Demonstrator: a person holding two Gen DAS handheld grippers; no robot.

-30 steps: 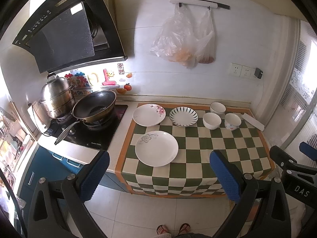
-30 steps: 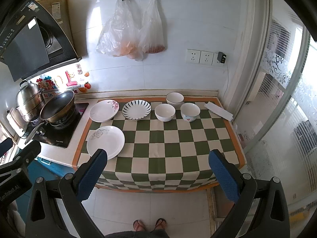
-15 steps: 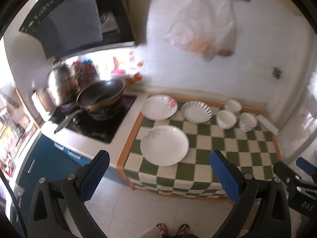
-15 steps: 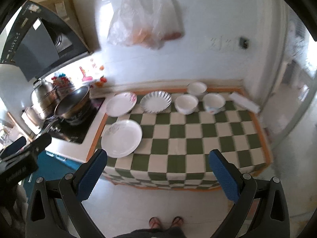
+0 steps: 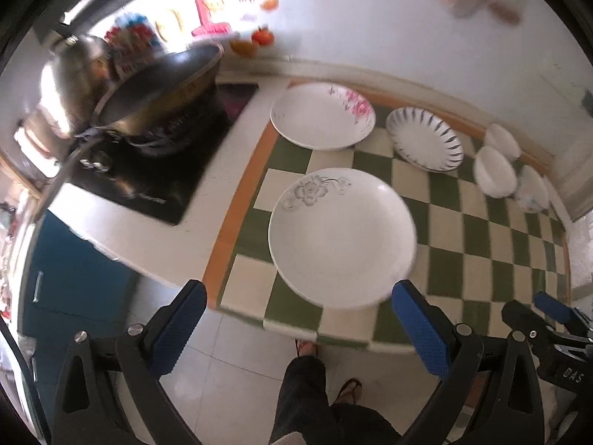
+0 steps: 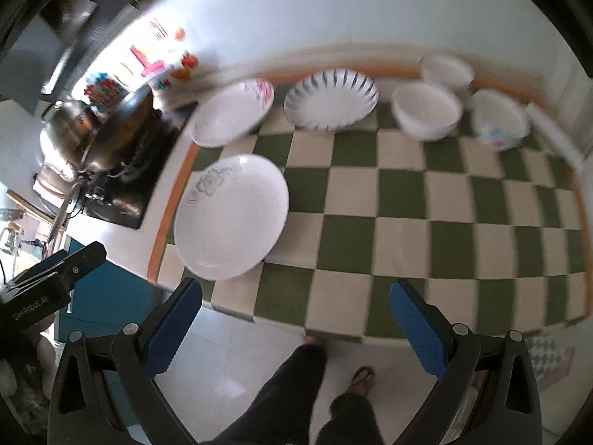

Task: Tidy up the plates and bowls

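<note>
Crockery sits untouched on the checked cloth (image 6: 407, 200): large plate with grey flower (image 5: 341, 237) nearest the front edge, pink-flowered plate (image 5: 322, 115) and striped plate (image 5: 424, 143) behind it toward the wall, three bowls further right, namely plain bowl (image 6: 426, 115), a second plain bowl (image 6: 447, 70) behind it, and patterned bowl (image 6: 498, 121). Wok (image 5: 159, 89) and steel pot (image 5: 79, 74) stand on the hob at left, apart from the cloth. Left gripper (image 5: 296, 328) has its jaws spread wide, holding nothing, hovering off the front of the counter just short of the large plate. Right gripper (image 6: 294, 328) likewise spread and empty, in front of the cloth's bare middle. Both views motion-blurred. Handling judgement: glazed ceramic, stiff, fairly heavy for its thickness, smooth and likely slippery, breakable if dropped or knocked together. Plates lie flat, so only the raised rim offers purchase; take the near edge of the large plate, one finger under the lip and one on top. Bowls should go by the wall at the rim. Nesting contact should be gentle.
</note>
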